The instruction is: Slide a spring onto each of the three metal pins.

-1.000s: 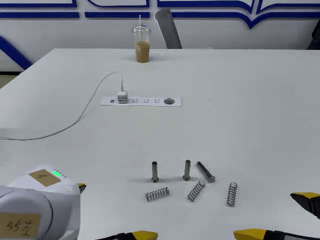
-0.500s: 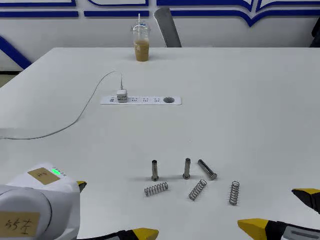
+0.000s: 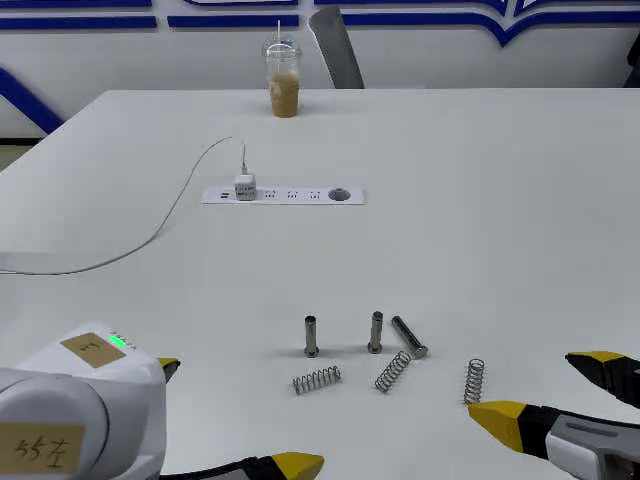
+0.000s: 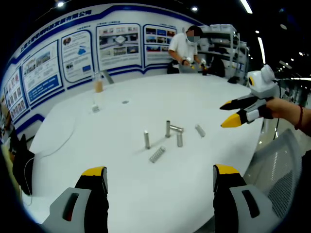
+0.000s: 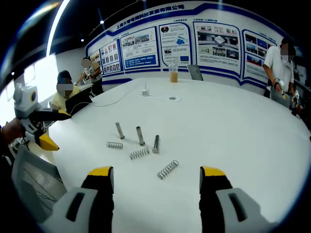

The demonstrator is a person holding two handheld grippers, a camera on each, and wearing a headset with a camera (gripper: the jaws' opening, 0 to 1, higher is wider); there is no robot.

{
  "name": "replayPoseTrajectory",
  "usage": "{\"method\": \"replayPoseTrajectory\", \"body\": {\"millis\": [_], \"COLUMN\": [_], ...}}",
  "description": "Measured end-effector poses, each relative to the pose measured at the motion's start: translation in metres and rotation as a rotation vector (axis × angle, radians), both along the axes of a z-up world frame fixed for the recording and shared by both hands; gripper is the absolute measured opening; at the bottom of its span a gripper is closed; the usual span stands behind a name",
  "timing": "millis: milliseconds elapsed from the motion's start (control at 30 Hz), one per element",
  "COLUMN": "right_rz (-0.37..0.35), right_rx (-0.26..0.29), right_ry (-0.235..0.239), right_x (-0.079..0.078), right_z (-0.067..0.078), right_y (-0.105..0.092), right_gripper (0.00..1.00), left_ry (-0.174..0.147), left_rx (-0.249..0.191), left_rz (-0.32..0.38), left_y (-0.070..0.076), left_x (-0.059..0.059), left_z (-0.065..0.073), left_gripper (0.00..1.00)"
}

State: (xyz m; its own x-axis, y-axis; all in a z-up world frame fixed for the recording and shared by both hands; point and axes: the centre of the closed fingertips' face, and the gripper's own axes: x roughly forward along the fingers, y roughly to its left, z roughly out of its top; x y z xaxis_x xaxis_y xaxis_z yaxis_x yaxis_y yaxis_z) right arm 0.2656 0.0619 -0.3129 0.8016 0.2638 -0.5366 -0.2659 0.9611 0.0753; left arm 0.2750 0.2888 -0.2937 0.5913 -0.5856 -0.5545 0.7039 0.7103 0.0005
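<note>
Springs [image 3: 316,379] beside pins [image 3: 311,336] on table [image 3: 480,200], cup [image 3: 283,58] of brown drink [image 3: 285,97] beyond, left tongs [image 4: 160,170] and right tongs [image 5: 155,171] agape, empty.

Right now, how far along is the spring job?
Done: nothing; left spring, middle spring and right spring lie loose beside bare pins. In hand: nothing; left gripper and right gripper are open. Left: all three.

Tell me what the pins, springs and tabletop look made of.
Pins: likely steel, grey with a bright sheen along the shaft and a wider head at one end.
Springs: thin coiled wire, silvery, probably steel.
Tabletop: smooth matte white with soft reflections; laminate or painted, can't tell which.
</note>
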Motion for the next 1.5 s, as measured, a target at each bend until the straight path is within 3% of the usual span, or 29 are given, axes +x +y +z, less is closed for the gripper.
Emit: {"method": "replayPoseTrajectory", "body": {"millis": [533, 1233, 1500], "right_rz": [0.018, 0.060, 0.071], "right_rx": [-0.008, -0.044, -0.020], "right_ry": [-0.021, 0.025, 0.056], "right_x": [0.037, 0.091, 0.108], "right_z": [0.000, -0.023, -0.036], "right_y": [0.007, 0.014, 0.021], "right_gripper": [0.61, 0.46, 0.38], "left_ry": [0.004, 0.036, 0.040], "left_rx": [-0.018, -0.017, -0.015], "left_rz": [0.003, 0.005, 0.007], "left_y": [-0.003, -0.003, -0.002], "left_x": [0.002, 0.002, 0.003], "left_z": [-0.003, -0.015, -0.019], "left_gripper": [0.90, 0.89, 0.88]}}
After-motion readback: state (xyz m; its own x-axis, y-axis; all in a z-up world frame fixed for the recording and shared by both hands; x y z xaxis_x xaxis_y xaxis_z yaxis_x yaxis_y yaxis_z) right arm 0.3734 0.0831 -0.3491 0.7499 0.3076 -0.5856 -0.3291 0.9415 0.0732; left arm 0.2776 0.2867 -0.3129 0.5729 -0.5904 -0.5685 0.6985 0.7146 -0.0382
